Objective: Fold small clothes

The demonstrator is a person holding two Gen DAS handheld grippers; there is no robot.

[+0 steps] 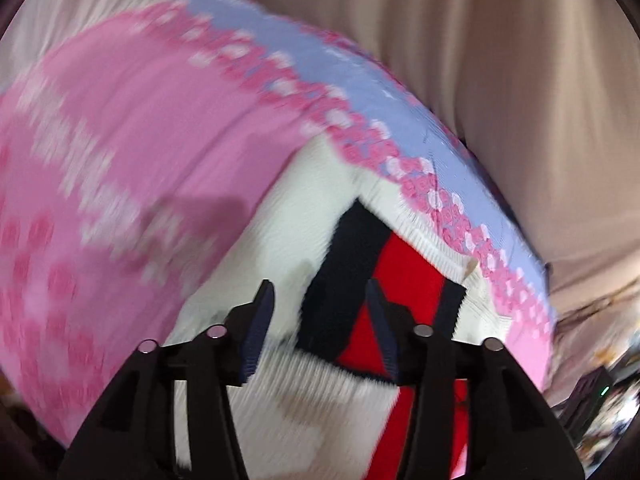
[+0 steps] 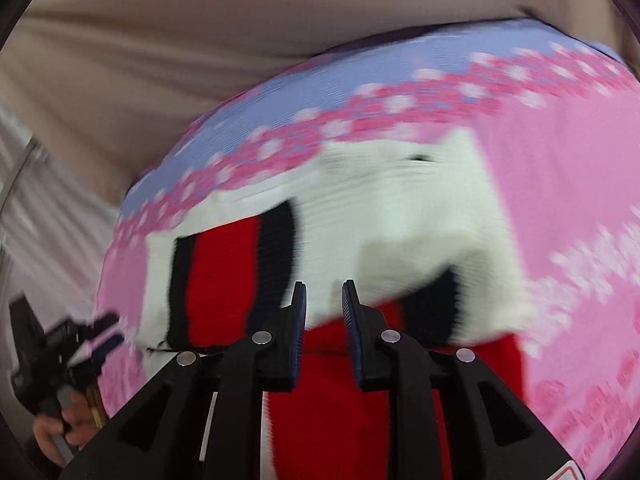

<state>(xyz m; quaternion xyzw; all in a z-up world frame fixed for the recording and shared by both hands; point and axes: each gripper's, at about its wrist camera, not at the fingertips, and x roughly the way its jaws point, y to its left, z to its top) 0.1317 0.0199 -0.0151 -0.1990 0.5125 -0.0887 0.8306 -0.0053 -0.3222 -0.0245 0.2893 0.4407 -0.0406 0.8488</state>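
Observation:
A small knitted garment (image 1: 280,220), white with a red panel (image 1: 408,268) and black stripes, lies folded over on a pink and lavender flowered blanket (image 1: 120,120). My left gripper (image 1: 320,300) hangs just above the garment's black stripe, open, with nothing between its fingers. In the right wrist view the same garment (image 2: 400,208) fills the middle of the blanket (image 2: 560,160). My right gripper (image 2: 325,296) hovers over the edge between white and red, its jaws a narrow gap apart and nothing in them. The left gripper (image 2: 110,330) shows at the garment's left edge, held by a hand (image 2: 52,432).
Beige draped cloth (image 1: 480,40) surrounds the blanket on the far side, also seen as beige folds (image 2: 200,40) in the right wrist view. Dark clutter (image 1: 592,400) sits beyond the blanket's right edge. Both views are motion-blurred.

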